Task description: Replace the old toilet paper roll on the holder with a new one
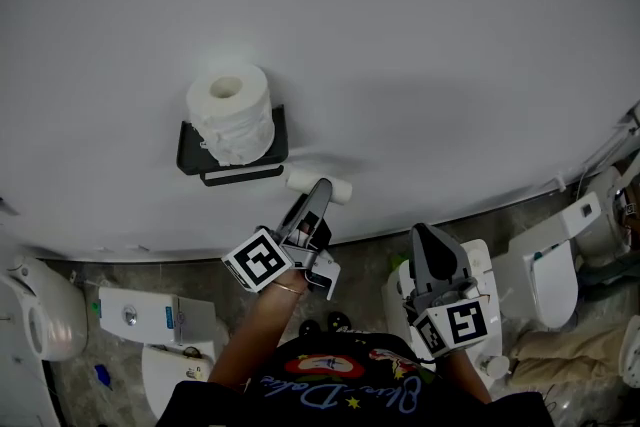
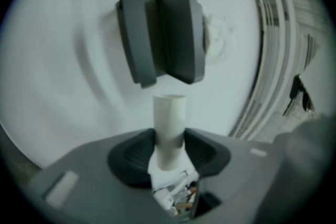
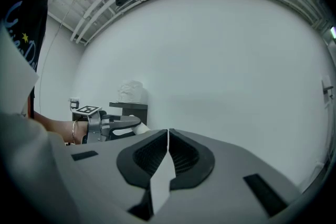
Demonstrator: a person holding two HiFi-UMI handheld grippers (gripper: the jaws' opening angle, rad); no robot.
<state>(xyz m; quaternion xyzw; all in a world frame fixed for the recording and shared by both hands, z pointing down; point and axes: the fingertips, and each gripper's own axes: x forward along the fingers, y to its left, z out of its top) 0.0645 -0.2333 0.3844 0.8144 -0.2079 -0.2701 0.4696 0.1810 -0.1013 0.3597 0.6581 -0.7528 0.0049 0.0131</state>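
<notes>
A black wall holder point(image 1: 230, 165) carries a full white toilet paper roll point(image 1: 232, 110) standing on its top shelf. Just below and right of it, my left gripper point(image 1: 316, 197) is shut on an empty cardboard tube point(image 1: 338, 189). In the left gripper view the tube point(image 2: 169, 118) stands up between the pads, with the holder point(image 2: 157, 29) ahead and blurred. My right gripper point(image 1: 435, 250) hangs lower right, away from the wall, shut with nothing in it. In the right gripper view its jaws point(image 3: 168, 131) meet, and the left gripper point(image 3: 113, 126) shows below the roll point(image 3: 131, 93).
A white toilet point(image 1: 545, 280) stands at the right and a white cistern point(image 1: 482, 265) lies under my right gripper. A white bin point(image 1: 40, 315) and a white box point(image 1: 150, 315) sit on the grey floor at left. Pipes point(image 2: 273, 60) run along the wall.
</notes>
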